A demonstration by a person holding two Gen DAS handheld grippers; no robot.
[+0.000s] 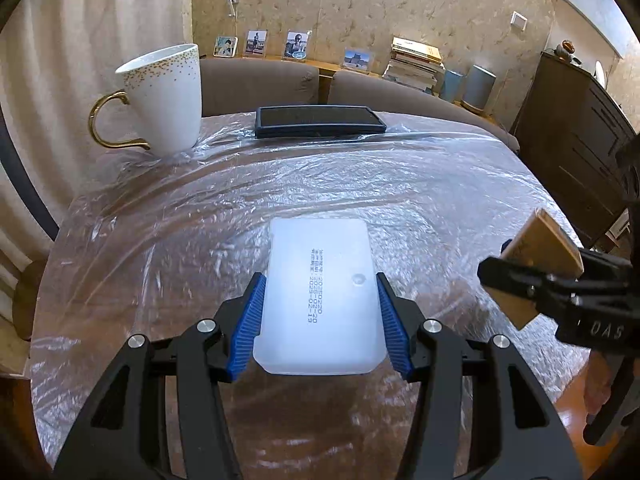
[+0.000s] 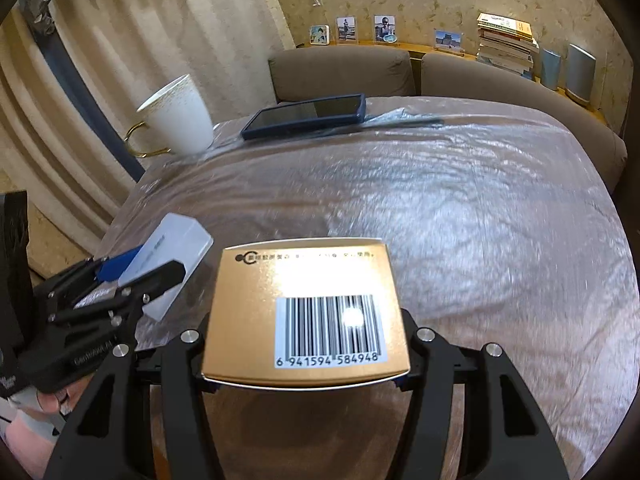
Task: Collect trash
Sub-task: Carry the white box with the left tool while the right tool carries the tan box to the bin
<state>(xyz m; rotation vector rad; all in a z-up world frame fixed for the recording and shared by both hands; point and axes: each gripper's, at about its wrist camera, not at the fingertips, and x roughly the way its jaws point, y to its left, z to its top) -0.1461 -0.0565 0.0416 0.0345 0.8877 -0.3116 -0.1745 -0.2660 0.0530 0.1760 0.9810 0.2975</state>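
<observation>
The translucent white plastic box (image 1: 320, 296) sits clamped between the blue pads (image 1: 252, 328) of the left gripper (image 1: 320, 320), whose jaws are closed on its two long sides; printed date digits run along its upward face. In the right wrist view the same box (image 2: 176, 256) is seen raised above the plastic film, apart from it, in the left gripper (image 2: 132, 280). Just to the right of the white box, the gold carton (image 2: 306, 316) with a barcode label is held by the right gripper (image 2: 306, 380), jaws closed against its sides; its barcoded face is turned up toward the camera. From the left wrist view the carton (image 1: 540, 256) appears tilted, pinched in the right gripper (image 1: 532, 280).

Below the white box lies the round counter (image 1: 440, 200), covered with crinkled clear plastic film. Beyond the box, at the counter's far edge, a dark tablet (image 1: 320, 122) in a navy case lies flat. Left of the tablet stands a white mug (image 1: 164, 100) with gold speckles and a gold handle, upright. Behind the tablet are two brown chair backs (image 1: 260, 84), then a ledge with small photo frames (image 1: 256, 44) and a stack of books (image 1: 416, 64). A dark wooden cabinet (image 1: 576, 140) stands far to the box's right.
</observation>
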